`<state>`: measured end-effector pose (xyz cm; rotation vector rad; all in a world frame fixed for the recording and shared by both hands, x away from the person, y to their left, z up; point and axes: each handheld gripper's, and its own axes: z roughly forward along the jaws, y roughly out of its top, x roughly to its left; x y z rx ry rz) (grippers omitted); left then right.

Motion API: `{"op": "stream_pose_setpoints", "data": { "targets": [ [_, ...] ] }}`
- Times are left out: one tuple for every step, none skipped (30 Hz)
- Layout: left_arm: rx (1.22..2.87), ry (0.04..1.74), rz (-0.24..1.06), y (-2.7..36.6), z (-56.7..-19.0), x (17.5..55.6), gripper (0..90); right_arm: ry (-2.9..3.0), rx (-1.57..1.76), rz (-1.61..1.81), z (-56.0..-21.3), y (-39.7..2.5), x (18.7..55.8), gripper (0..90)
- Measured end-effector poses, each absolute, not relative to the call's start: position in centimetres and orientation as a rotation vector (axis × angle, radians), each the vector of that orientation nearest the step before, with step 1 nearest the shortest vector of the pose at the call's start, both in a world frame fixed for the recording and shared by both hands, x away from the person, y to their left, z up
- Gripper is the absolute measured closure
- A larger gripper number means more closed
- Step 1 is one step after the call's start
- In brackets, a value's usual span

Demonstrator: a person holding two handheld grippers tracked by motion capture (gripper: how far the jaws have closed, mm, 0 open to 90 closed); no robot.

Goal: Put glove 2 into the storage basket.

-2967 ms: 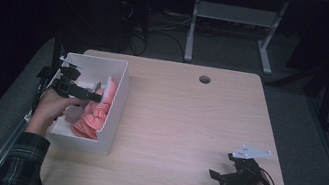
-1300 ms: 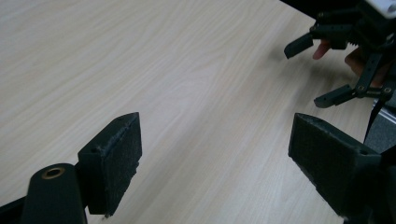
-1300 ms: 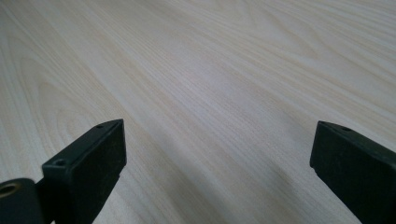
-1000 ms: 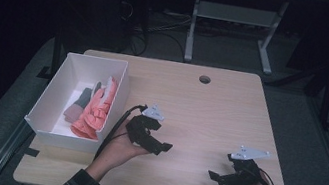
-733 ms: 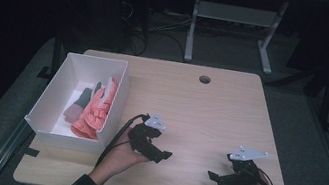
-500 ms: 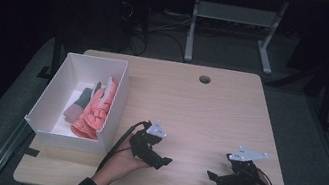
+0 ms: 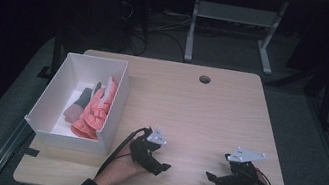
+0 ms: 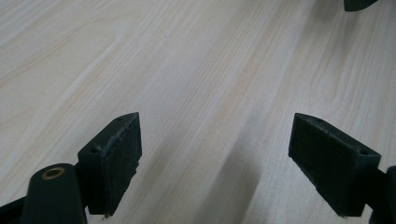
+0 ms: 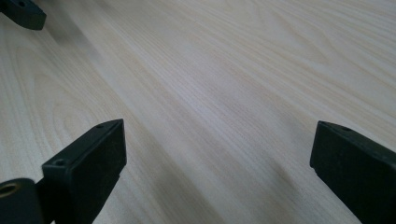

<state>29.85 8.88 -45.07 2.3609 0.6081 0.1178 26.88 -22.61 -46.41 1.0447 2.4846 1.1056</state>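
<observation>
A white box (image 7: 57, 128) stands at the table's left, holding coral-pink gloves (image 7: 98, 109) and a grey piece of cloth (image 7: 81, 101). My left gripper (image 7: 163, 166) rests low on the wooden table (image 7: 199, 113) to the right of the box, near the front edge. Its jaws stand wide apart over bare wood (image 8: 215, 144), nothing between them. My right gripper (image 7: 210, 177) lies at the front right, pointing left toward the other one. It is open too, bare table between its fingers (image 9: 219, 154).
A round cable hole (image 7: 204, 79) sits near the table's far edge. Beyond the table stands a white metal frame (image 7: 229, 27) on dark floor. The other gripper's jaw tip (image 9: 23, 14) shows at the top left of the right gripper view.
My left gripper left the white box, crossed to the right and came down at the front middle of the table. The gloves stayed in the box. The right gripper has not moved.
</observation>
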Motion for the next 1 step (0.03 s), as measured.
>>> {"op": "stream_pose_setpoints", "data": {
  "targets": [
    [2.364,0.608,0.117,8.91,-45.11,29.85,16.9,2.484,1.043,1.105,-46.43,-22.59,26.89,3.4]
  ]
}}
